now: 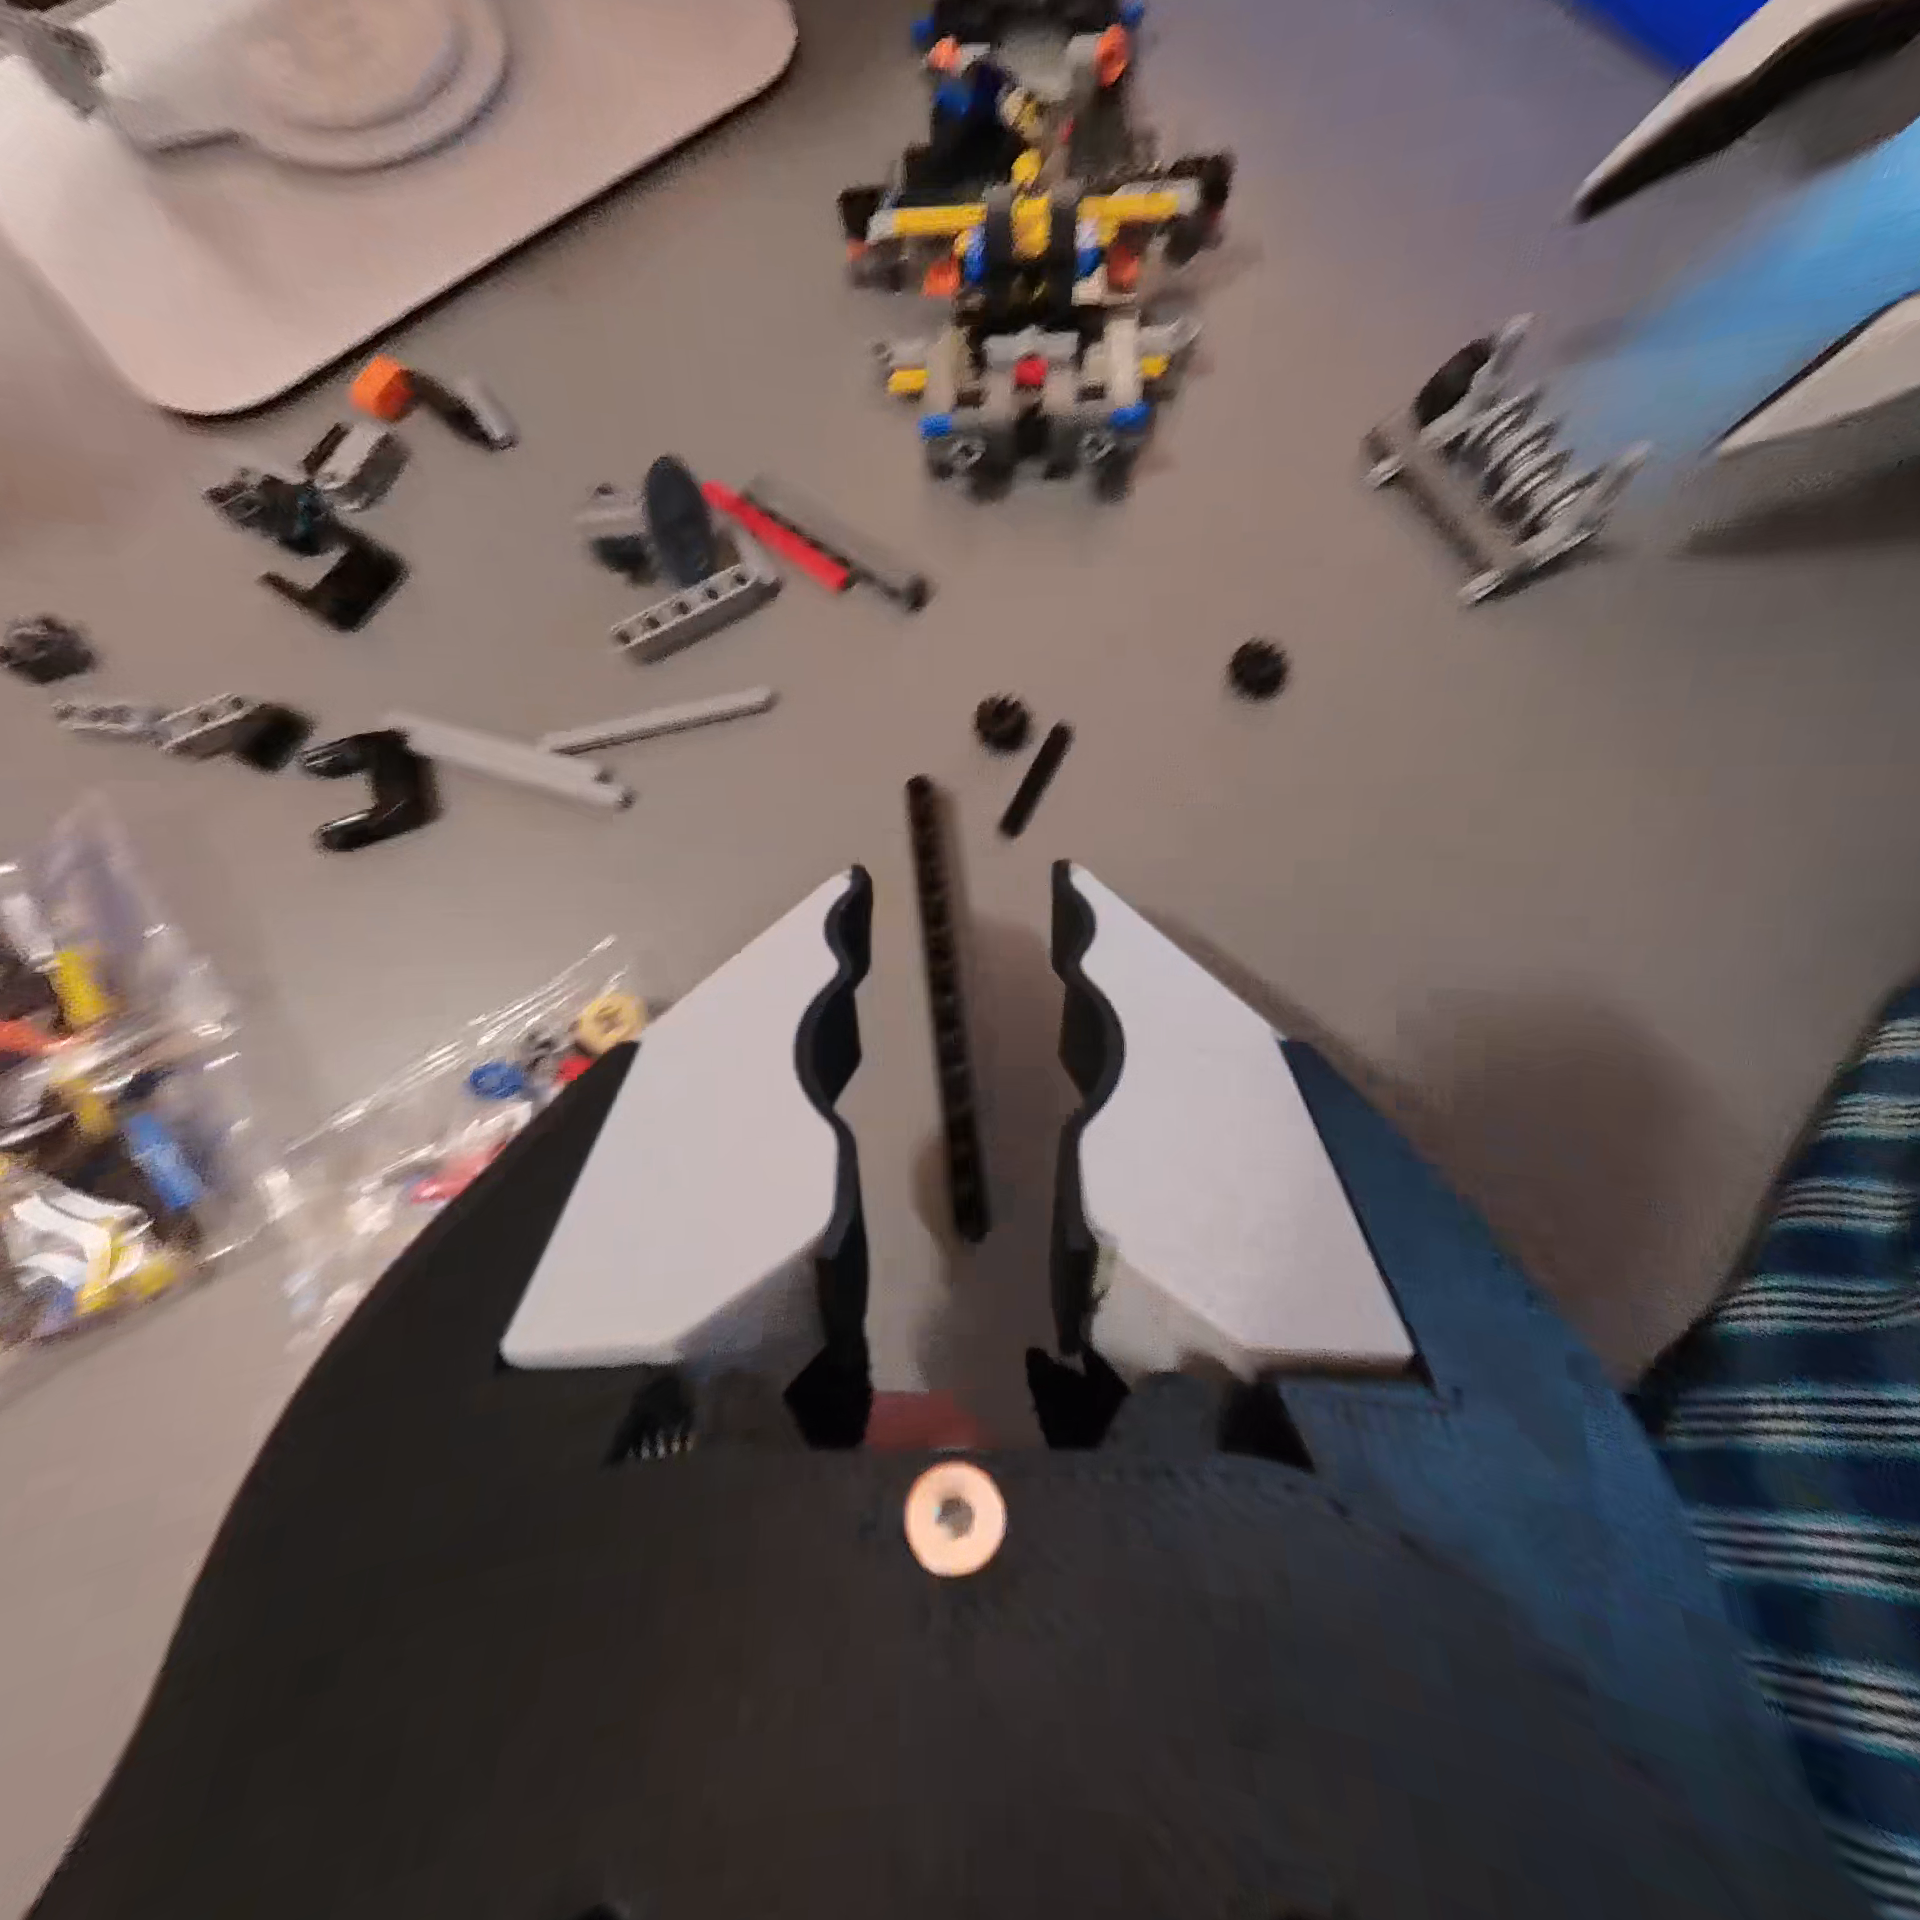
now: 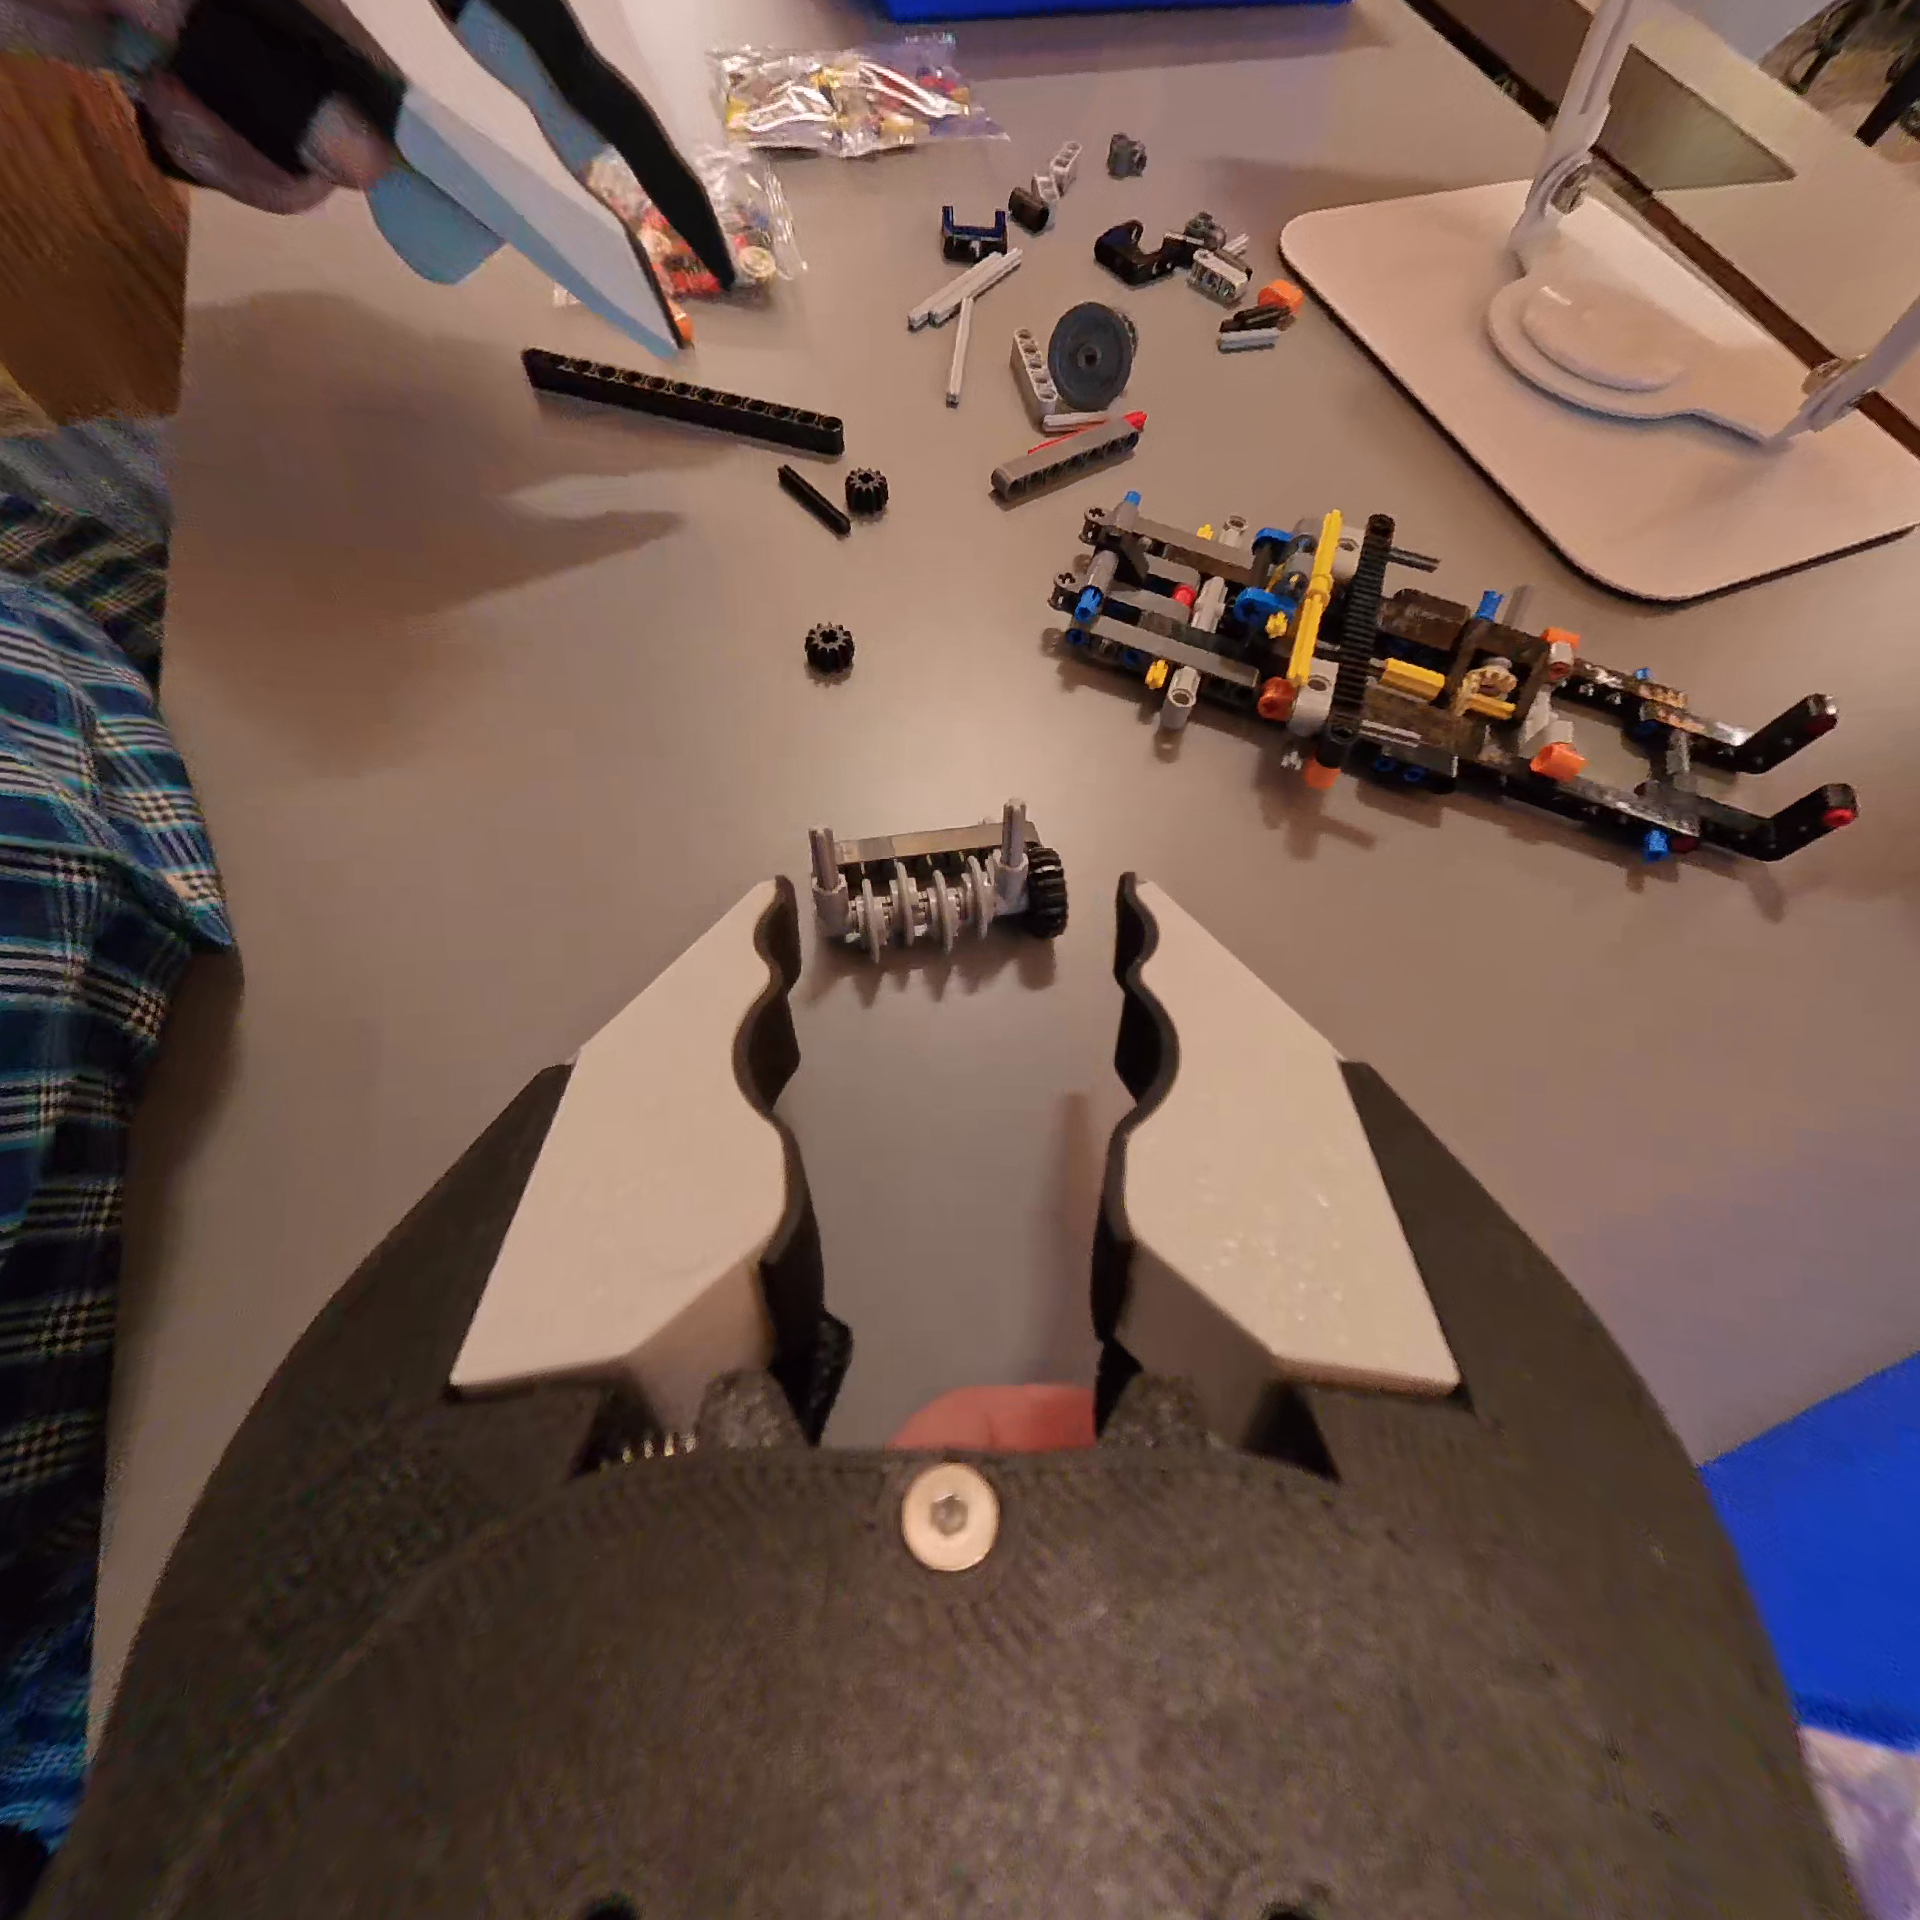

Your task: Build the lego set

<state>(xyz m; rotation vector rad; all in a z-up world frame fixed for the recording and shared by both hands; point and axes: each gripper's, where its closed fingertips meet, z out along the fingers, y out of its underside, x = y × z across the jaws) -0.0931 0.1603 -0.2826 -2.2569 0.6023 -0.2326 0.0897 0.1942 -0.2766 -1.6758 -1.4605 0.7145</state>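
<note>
My left gripper (image 1: 961, 878) is open above a long black beam (image 1: 943, 997) that lies on the grey table between its fingers; the beam also shows in the right wrist view (image 2: 681, 400). My right gripper (image 2: 951, 894) is open and empty just short of a small grey crankshaft assembly with a black gear (image 2: 940, 883), which also shows in the left wrist view (image 1: 1496, 468). The partly built chassis (image 2: 1403, 665) lies to the right, and shows far ahead in the left wrist view (image 1: 1029, 249). Black gears (image 2: 828, 646) (image 2: 864, 488) and a short black axle (image 2: 814, 499) lie loose.
Loose grey beams, black connectors and a dark pulley wheel (image 2: 1086, 358) are scattered at the back. Clear bags of parts (image 2: 852, 94) (image 1: 114, 1081) lie near the table edge. A white monitor stand base (image 2: 1621, 416) sits at the right. A plaid sleeve (image 2: 73, 935) is at the left. My hands' fingertips stand some 20 cm from each other. The short black axle (image 2: 814, 499) lies some 5 cm from my left tips, 15 cm from my right tips. Look for it in the left wrist view (image 1: 1032, 780) too.
</note>
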